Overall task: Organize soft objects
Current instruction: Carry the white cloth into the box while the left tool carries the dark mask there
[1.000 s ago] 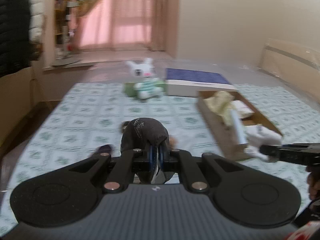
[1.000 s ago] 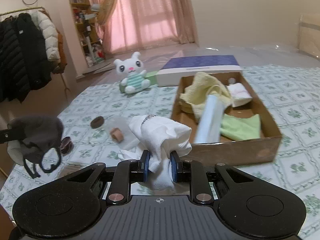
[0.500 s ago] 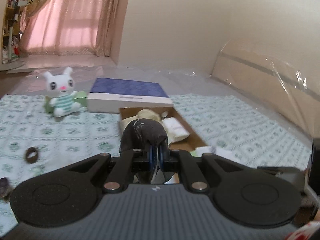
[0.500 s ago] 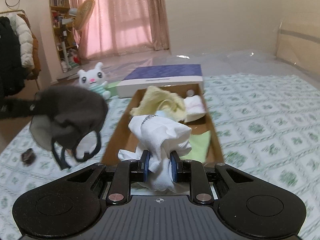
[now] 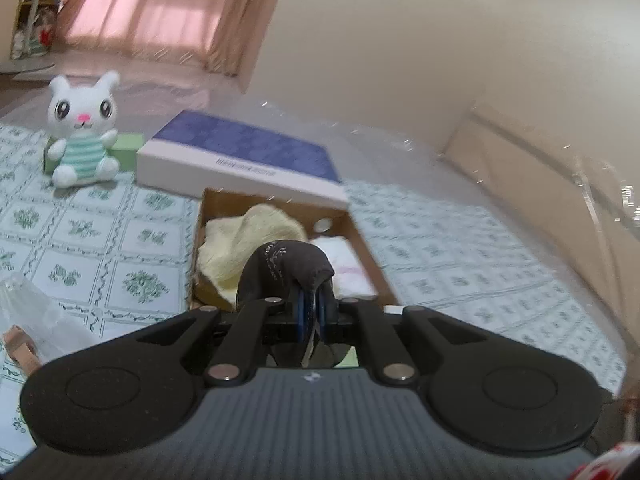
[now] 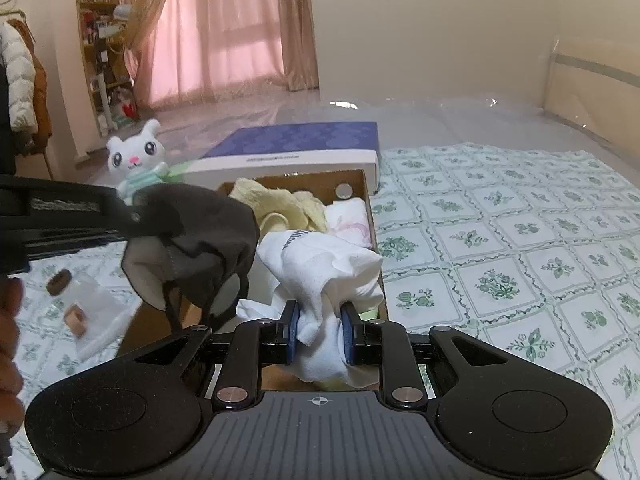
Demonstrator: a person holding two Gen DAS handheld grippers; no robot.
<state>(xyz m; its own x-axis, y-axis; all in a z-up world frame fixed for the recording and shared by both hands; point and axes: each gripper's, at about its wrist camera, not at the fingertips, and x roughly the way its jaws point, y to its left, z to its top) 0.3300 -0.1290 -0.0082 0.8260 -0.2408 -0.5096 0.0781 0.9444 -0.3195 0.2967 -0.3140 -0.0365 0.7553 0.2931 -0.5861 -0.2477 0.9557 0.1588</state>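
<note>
We see a bed covered by a white quilt with a green floral grid, filling the lower and right part of the frame. On it, at centre, lies an open cardboard box. Just behind it sits a flat blue-topped white box. At upper left a white plush rabbit sits beside a small green block. At lower left lie a clear plastic bag, a brown ring and a tan ring.
</note>
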